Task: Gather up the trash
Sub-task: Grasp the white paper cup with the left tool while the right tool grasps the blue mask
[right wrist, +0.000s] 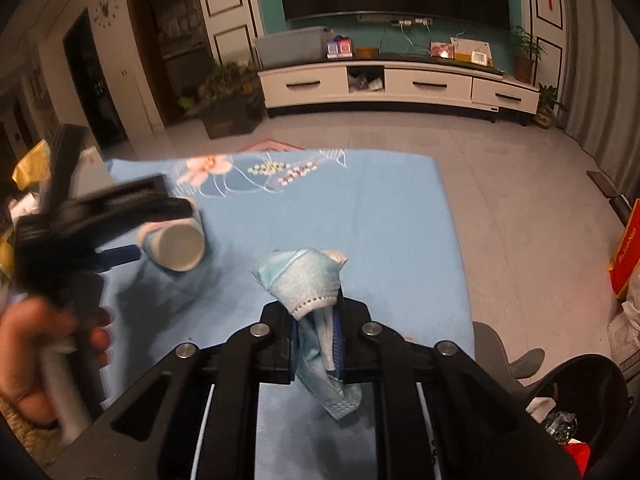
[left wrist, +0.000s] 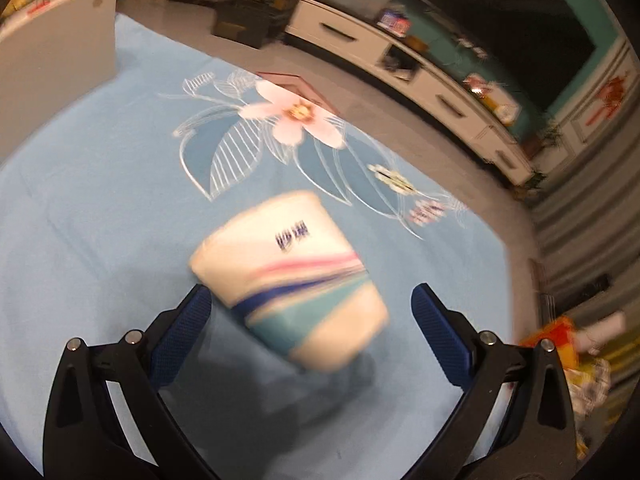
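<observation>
A white paper cup with blue, teal and pink stripes lies on its side on the blue flowered cloth. My left gripper is open with its blue-padded fingers on either side of the cup's wider end, not closed on it. In the right wrist view the cup lies at the left with its mouth toward the camera, under the blurred left gripper. My right gripper is shut on a crumpled light-blue face mask, held above the cloth.
A black trash bin with rubbish in it stands at the lower right beside the table. A white board stands at the cloth's far left. A white TV cabinet lines the far wall. An orange bag sits at the right.
</observation>
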`<state>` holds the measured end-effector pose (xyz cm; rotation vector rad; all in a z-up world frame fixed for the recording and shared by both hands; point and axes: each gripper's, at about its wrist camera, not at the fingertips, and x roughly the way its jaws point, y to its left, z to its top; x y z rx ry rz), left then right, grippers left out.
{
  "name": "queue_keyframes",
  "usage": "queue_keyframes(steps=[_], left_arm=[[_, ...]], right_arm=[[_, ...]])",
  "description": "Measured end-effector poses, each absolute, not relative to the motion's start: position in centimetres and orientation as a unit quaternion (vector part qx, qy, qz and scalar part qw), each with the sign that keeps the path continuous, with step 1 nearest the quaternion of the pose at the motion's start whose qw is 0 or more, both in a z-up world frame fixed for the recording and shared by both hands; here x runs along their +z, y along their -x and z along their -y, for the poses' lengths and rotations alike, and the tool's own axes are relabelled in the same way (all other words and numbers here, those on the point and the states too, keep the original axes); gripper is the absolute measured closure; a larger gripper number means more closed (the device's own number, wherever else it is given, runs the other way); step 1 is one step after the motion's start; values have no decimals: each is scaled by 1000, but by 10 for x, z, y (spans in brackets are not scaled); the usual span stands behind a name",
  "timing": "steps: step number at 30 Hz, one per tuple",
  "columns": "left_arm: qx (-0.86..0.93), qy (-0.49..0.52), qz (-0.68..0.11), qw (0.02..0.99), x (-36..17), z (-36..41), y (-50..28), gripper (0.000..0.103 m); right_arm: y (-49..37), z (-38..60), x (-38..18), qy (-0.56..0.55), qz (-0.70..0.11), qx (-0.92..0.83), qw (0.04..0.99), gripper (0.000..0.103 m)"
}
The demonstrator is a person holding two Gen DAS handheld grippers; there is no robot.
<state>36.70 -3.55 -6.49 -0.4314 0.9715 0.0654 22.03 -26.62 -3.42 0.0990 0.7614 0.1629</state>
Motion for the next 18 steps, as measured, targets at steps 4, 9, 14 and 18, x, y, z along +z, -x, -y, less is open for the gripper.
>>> queue_keyframes(steps=[4,9,14,18], left_arm=[[65,179,-472,861,-70,43,-382,3],[71,144,-483,861,-79,45,-381,18],[43,114,-474,872,-75,42,-367,39],[4,111,-471,875,-72,40,-352,40]], right_arm=[[-212,273,-27,-58,-361,85,927,89],[-200,281,-20,-64,-349,80,932,88],[-185,285,-17,-73,-346,75,932,88],[-171,287,-14,-80,-343,73,933,88]])
